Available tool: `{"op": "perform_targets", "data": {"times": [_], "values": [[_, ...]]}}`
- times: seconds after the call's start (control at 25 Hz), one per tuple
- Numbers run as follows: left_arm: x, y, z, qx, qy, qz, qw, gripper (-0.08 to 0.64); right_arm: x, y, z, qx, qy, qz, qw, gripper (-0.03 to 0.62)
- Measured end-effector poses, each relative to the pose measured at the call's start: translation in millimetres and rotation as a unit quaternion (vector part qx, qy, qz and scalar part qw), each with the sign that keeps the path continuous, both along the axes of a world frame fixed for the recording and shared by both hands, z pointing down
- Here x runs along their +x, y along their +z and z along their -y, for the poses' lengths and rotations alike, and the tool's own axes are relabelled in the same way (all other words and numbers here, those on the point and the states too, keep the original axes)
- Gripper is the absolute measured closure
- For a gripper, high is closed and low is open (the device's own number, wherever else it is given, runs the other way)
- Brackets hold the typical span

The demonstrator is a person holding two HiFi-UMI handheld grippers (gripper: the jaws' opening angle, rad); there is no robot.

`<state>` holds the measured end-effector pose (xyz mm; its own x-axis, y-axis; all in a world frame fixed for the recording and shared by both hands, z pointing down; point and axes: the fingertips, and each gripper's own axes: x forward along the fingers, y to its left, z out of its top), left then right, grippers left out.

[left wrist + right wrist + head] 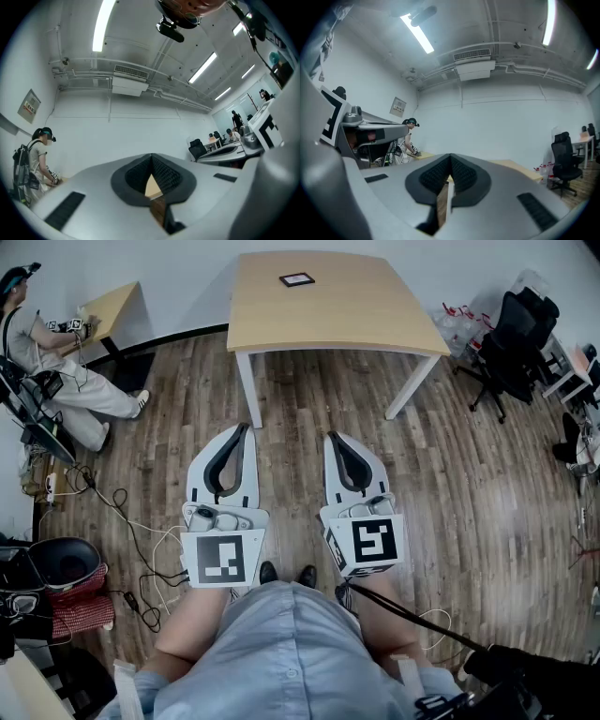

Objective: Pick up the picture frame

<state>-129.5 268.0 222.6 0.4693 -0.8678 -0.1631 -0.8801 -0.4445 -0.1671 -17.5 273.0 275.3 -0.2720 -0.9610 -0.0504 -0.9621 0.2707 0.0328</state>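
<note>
A small black picture frame lies flat near the far edge of a light wooden table in the head view. My left gripper and right gripper are held side by side over the wood floor, well short of the table, both pointing toward it. Each has its jaws shut with nothing between the pads. In the left gripper view the left gripper shows closed tips with a sliver of table behind them. The right gripper looks the same in the right gripper view.
The table's white legs stand ahead of me. A seated person is at a second desk on the left. Black office chairs stand right. Cables and a bin lie at my left.
</note>
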Motion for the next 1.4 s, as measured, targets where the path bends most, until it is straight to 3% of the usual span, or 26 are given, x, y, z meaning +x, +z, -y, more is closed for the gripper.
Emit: {"op": "perform_targets", "data": {"times": [0.8, 1.08, 1.4], "values": [[27.8, 18.5, 0.3, -0.025, -0.022, 0.010, 0.9994, 0.559, 42.4, 14.5, 7.9, -0.016, -0.017, 0.019, 1.000, 0.592], [23.2, 36.7, 41.6, -0.036, -0.027, 0.004, 0.9990, 0.558, 40.9, 32.1, 44.7, -0.026, -0.018, 0.015, 0.999, 0.591], [12.0, 32.7, 132.6, -0.027, -0.032, -0.006, 0.9991, 0.559, 44.4, 31.7, 132.5, -0.020, 0.001, -0.004, 1.000, 0.592]]}}
